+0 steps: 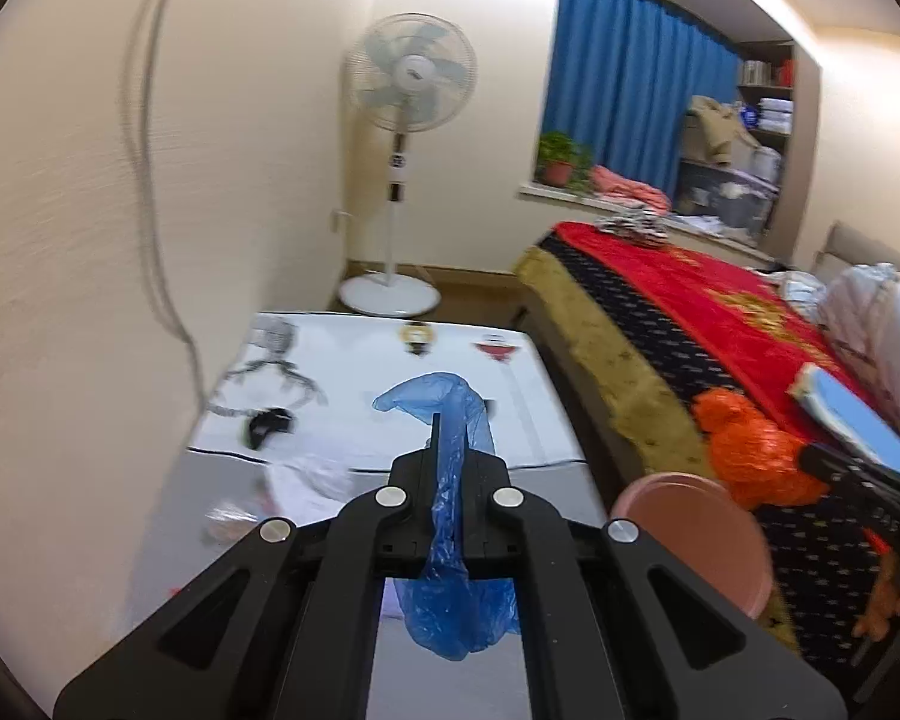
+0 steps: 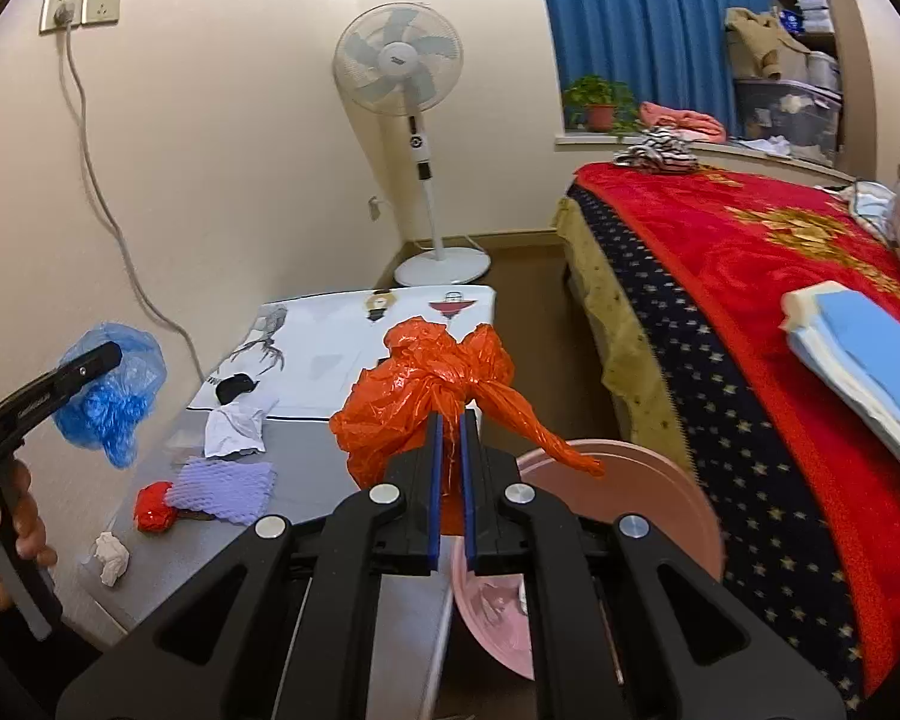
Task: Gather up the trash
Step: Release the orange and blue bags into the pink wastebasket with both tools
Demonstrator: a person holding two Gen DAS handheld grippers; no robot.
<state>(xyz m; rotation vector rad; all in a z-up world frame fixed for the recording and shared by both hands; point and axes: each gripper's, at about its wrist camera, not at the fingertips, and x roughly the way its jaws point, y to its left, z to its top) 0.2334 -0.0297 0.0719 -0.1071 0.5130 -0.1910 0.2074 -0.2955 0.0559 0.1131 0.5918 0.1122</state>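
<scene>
While the left gripper point(image 1: 444, 438) pinches a blue bag point(image 1: 450, 540), the right gripper point(image 2: 450, 420) clamps an orange bag point(image 2: 426, 396) (knotted). Pink bin point(image 2: 660, 480) sits at 4 o'clock of it.

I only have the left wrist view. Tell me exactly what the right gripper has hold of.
Observer: The right gripper is shut on the orange bag, its fingers pinching just under the knot.
Operator: List the trash lying on the table. My view blurs it.
Observer: On the table lie a purple foam net, a red wrapper touching it, a white tissue near the edge and crumpled white paper.
Operator: Describe the blue bag from the side.
Observer: The blue bag hangs bunched from the left gripper, clear of the table.
</scene>
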